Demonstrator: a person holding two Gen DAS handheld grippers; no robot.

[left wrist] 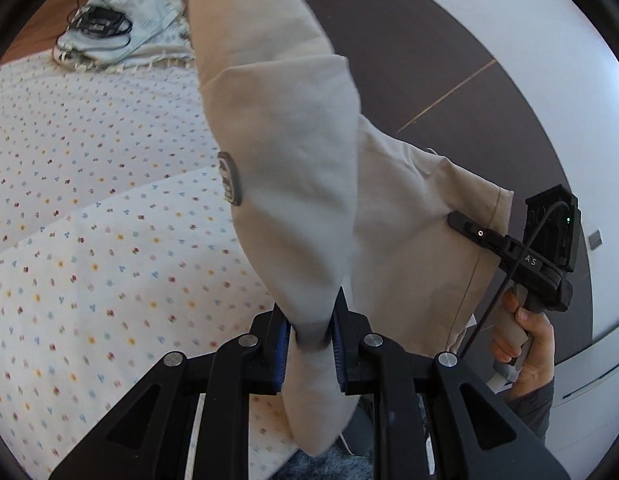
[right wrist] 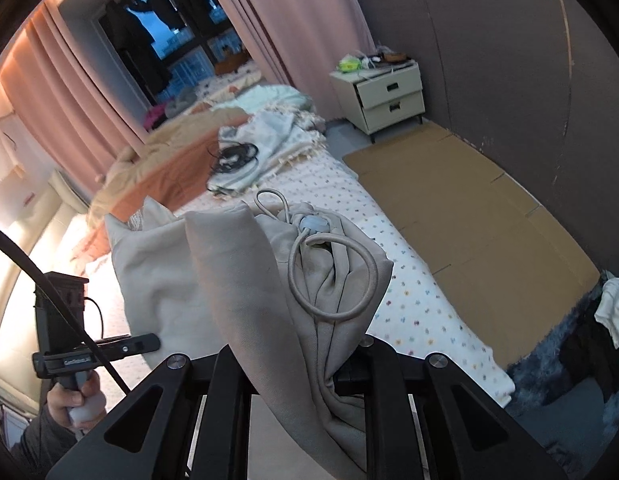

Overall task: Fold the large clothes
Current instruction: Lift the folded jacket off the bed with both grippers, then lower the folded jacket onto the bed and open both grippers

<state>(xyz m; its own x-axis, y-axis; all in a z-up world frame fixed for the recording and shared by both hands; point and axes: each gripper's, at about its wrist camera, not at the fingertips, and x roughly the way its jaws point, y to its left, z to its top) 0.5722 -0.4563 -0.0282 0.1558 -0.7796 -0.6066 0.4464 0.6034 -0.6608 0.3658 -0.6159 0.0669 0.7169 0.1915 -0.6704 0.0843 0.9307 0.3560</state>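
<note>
A large beige garment with a grey oval patch hangs in the air above the bed. My left gripper is shut on a bunched fold of it between its blue pads. The right gripper shows at the right of the left wrist view, pinching another edge of the cloth. In the right wrist view the same garment, with a looped drawcord and toggle, is bunched in my right gripper, which is shut on it. The left gripper shows at lower left, holding the cloth's other end.
The bed has a white dotted sheet. A pile of light cloths with a black cable lies near its head. A bedside cabinet, cardboard sheets on the floor, pink curtains and a dark wall lie beyond.
</note>
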